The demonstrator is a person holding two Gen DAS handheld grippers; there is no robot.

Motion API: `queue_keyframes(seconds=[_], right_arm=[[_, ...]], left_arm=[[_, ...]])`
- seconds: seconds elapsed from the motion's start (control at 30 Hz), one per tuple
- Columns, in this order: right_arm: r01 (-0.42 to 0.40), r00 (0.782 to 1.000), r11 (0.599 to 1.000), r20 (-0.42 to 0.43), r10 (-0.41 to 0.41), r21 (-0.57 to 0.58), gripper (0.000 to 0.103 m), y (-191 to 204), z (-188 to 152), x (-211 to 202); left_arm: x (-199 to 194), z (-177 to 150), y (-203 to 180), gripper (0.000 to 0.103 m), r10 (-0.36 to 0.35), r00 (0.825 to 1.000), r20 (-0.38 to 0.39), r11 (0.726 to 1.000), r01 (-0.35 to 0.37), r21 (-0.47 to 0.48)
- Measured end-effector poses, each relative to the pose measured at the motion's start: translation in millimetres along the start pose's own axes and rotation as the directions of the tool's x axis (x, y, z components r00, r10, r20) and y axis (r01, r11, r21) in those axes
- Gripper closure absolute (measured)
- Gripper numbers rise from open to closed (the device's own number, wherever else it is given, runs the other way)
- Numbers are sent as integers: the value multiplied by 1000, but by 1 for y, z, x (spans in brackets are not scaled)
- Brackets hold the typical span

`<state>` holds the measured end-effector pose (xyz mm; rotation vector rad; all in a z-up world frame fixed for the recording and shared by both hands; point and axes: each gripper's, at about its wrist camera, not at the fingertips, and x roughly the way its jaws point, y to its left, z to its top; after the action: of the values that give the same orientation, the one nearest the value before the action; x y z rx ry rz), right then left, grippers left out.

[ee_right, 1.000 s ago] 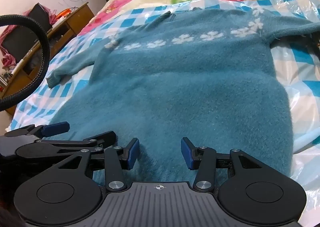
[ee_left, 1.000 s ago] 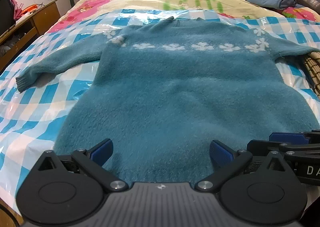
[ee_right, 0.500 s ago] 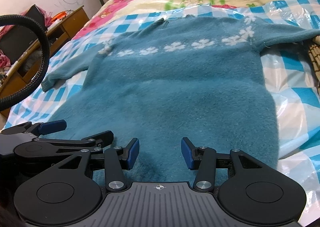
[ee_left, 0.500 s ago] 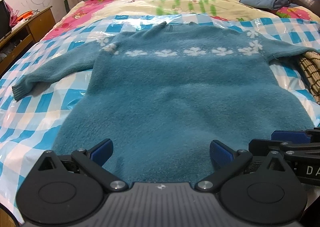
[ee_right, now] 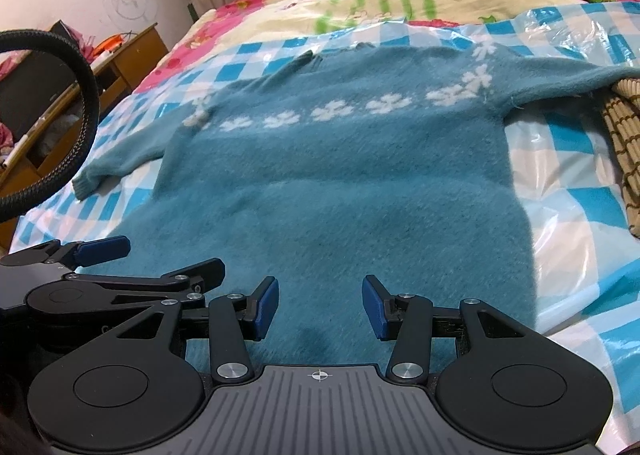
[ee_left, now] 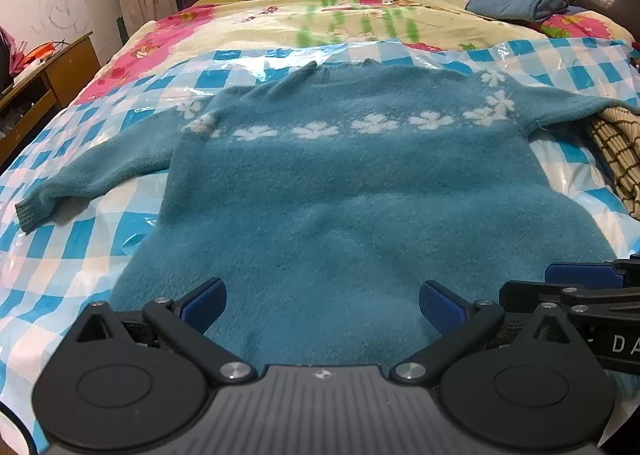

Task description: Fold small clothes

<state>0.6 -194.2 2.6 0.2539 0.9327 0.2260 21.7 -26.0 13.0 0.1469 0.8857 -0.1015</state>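
A fuzzy teal sweater with a band of white flowers lies flat on a blue-and-white checked plastic sheet, both sleeves spread out. My left gripper hovers over the near hem, jaws wide open with only fabric below. My right gripper stands beside it to the right, also over the hem, jaws parted and holding nothing. Each gripper shows at the edge of the other's view. The right sleeve's end drapes onto a tan checked cloth.
The sheet lies on a bed with a floral quilt. A folded blue garment rests at the far right. A wooden desk stands left of the bed. A black cable loops at the left of the right wrist view.
Both views have tilted up slightly, so the sweater sits lower and more of the headboard shows. The grippers' jaws and the sweater have not changed.
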Motion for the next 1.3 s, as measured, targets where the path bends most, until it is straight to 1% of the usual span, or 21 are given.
queue_keyframes(seconds=[0.1,0.5,0.8,1.07,1.13,1.2,1.3], right_arm=[[4,1000,1000,-2,-4,-2,57,0,1,1],[17,1000,1000,-8,-17,2,57,-2,5,4],[28,1000,1000,1,-28,6,57,-5,11,4],[53,998,998,28,-53,16,57,-17,22,-2],[56,998,998,32,-57,25,56,-24,25,-3],[63,997,997,40,-64,39,52,-32,30,-5],[79,994,995,67,-83,62,52,-47,39,-10]], left_arm=[[2,1,0,0,3,1000,-13,1000,-3,5],[7,5,-3,0,-6,1000,-4,1000,6,6],[13,14,-6,0,-15,1000,-7,1000,15,25],[17,28,-19,0,-35,999,10,998,35,53],[17,34,-25,0,-42,999,21,997,40,69],[19,41,-31,0,-49,998,30,996,47,81],[22,55,-40,0,-55,997,51,994,50,98]])
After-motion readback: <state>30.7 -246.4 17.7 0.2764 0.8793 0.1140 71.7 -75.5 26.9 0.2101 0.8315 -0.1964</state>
